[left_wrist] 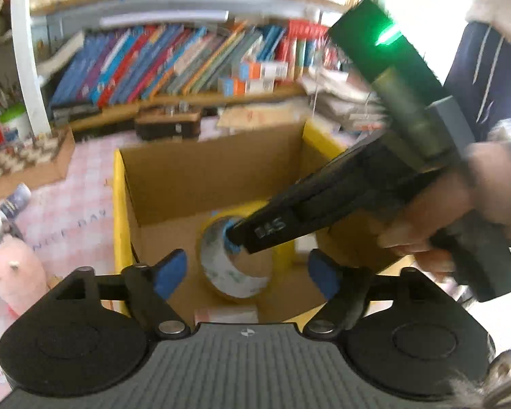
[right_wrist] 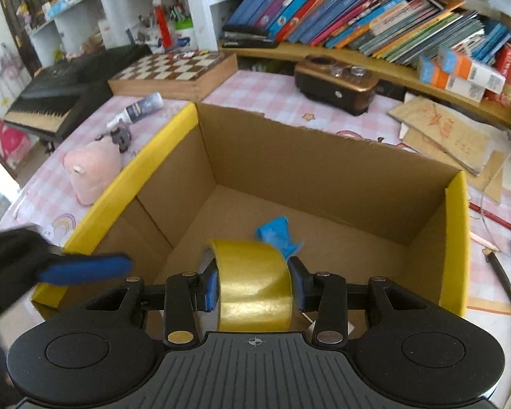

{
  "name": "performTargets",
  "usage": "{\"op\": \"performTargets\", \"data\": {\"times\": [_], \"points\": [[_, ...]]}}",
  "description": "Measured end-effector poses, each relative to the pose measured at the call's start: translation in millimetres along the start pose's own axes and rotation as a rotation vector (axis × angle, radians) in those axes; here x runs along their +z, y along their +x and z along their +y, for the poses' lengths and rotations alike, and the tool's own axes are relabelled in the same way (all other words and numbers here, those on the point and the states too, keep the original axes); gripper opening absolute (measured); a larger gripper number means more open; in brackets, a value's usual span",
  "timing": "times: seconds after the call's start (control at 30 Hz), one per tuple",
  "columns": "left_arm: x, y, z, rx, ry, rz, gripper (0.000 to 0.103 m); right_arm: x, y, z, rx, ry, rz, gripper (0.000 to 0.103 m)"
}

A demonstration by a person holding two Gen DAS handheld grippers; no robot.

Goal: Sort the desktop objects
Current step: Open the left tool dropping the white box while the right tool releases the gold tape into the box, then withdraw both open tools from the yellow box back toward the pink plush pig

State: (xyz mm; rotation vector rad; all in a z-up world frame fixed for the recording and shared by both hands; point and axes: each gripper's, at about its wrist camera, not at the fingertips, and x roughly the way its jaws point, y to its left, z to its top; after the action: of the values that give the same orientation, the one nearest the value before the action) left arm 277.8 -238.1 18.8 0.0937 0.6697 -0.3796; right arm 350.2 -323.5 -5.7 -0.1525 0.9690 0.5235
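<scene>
Cardboard box [right_wrist: 323, 177], yellow-taped rim, open on the pink-checked worktop [right_wrist: 265, 95]. Right hand-held gripper [right_wrist: 254, 284] clamped on a yellow tape roll [right_wrist: 253, 283], held over the box's near end, above its floor. Blue scrap [right_wrist: 277, 235] inside the box, just beyond the roll. Left hand-held gripper [left_wrist: 247, 271] above the box's near edge, fingers apart, nothing between them. Pink plush [right_wrist: 92, 170] beside the box's left wall.
</scene>
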Motion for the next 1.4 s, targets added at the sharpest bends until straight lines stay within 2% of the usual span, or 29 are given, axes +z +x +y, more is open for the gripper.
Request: {"op": "performTargets", "data": {"times": [0.1, 0.23, 0.4, 0.57, 0.6, 0.67, 0.73, 0.8, 0.87, 1.0, 1.4], "points": [[-3.3, -21.7, -1.2, 0.016, 0.01, -0.06, 0.085, 4.2, 2.8, 0.4, 0.013, 0.002, 0.006, 0.041], [-11.0, -49.6, 6.9, 0.042, -0.055, -0.107, 0.086, 10.2, 7.5, 7.0, 0.025, -0.018, 0.013, 0.041], [-21.0, -81.5, 18.9, 0.086, -0.134, -0.131, 0.086, 18.0, 16.9, 19.2, 0.009, -0.051, 0.015, 0.042], [-30.1, -108.3, 29.5, 0.131, -0.182, -0.16, 0.087, 23.8, 19.4, 20.8, -0.01, -0.017, 0.008, 0.044], [-31.4, -111.5, 31.5, 0.141, -0.186, -0.163, 0.087, 24.0, 17.2, 20.9, -0.013, -0.007, -0.002, 0.051], [-35.9, -118.2, 35.4, 0.16, -0.195, -0.166, 0.088, 23.2, 10.1, 22.0, -0.015, 0.005, -0.031, 0.058], [-40.4, -122.0, 40.3, 0.175, -0.206, -0.162, 0.089, 21.2, -1.2, 23.9, -0.011, 0.018, -0.065, 0.06], [-45.3, -124.8, 46.7, 0.185, -0.22, -0.152, 0.089, 17.6, -15.5, 26.5, -0.02, 0.035, -0.108, 0.071], [-50.5, -128.7, 52.0, 0.194, -0.232, -0.147, 0.089, 10.6, -32.7, 28.7, -0.032, 0.049, -0.162, 0.073], [-62.0, -139.1, 62.5, 0.21, -0.25, -0.15, 0.089, -7.4, -60.9, 32.4, -0.065, 0.082, -0.235, 0.074], [-84.0, -168.6, 92.1, 0.175, -0.268, -0.173, 0.089, -65.8, -116.8, 58.5, -0.243, 0.179, -0.38, 0.074]]}}
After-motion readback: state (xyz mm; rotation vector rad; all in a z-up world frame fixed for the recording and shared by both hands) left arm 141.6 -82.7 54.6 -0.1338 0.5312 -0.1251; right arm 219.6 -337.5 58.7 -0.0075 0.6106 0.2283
